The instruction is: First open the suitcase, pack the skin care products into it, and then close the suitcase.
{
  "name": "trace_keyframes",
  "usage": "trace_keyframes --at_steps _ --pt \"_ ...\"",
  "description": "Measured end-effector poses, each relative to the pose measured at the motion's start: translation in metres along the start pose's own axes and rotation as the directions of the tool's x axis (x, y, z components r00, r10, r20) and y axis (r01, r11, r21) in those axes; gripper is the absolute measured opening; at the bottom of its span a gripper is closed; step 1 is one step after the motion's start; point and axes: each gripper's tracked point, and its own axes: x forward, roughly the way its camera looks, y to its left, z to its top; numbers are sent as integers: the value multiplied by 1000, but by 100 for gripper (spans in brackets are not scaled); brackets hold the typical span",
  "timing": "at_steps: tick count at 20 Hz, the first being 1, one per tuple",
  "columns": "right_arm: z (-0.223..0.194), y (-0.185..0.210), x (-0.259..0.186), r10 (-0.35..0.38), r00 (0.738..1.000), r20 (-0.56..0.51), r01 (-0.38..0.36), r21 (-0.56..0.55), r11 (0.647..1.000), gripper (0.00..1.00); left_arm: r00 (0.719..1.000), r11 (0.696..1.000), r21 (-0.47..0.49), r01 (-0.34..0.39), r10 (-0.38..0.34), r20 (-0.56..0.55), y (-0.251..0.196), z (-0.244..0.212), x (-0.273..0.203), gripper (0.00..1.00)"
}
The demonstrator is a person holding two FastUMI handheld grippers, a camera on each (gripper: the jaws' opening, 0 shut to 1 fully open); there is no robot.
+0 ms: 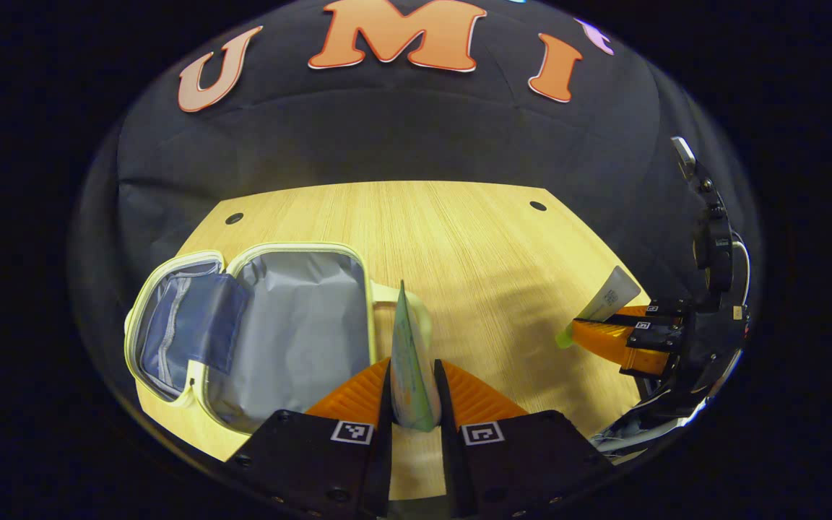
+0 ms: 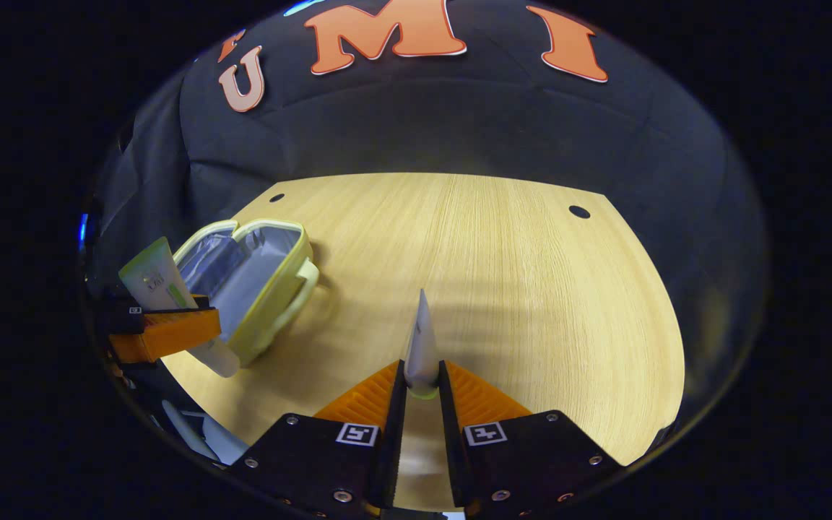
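Note:
The pale yellow suitcase (image 1: 257, 325) lies open on the wooden table (image 1: 459, 238), its grey lining and blue lid pocket showing, to the left of my left gripper. My left gripper (image 1: 414, 393) is shut on a green-and-white tube (image 1: 410, 361) held edge-on above the table. Farther right, the right gripper (image 1: 629, 328) holds a white tube with a green cap (image 1: 602, 303). In the right gripper view, my right gripper (image 2: 422, 386) is shut on that white tube (image 2: 422, 347). The open suitcase (image 2: 257, 282) lies at the left, with the left gripper (image 2: 163, 332) and its green tube (image 2: 157, 278) before it.
Black cloth walls close the booth behind and beside the table. Small round holes (image 1: 537, 206) mark the tabletop near its far corners. Bare wood (image 2: 517, 289) spreads to the right of the suitcase. White things (image 2: 203, 433) lie low at the left in the right gripper view.

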Motion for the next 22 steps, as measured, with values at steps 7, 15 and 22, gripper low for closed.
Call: trace_keyframes --at_steps 7,15,22 --pt "36 92 -17 72 997 33 -76 114 991 29 980 1000 3 13 -12 -198 116 15 -10 30" --pt "24 133 -16 34 999 0 -34 186 982 30 879 995 -8 99 -91 -467 131 13 42 30" --pt "26 135 -16 -2 1000 -15 5 221 975 30 867 989 -4 146 -130 -481 122 24 49 78"
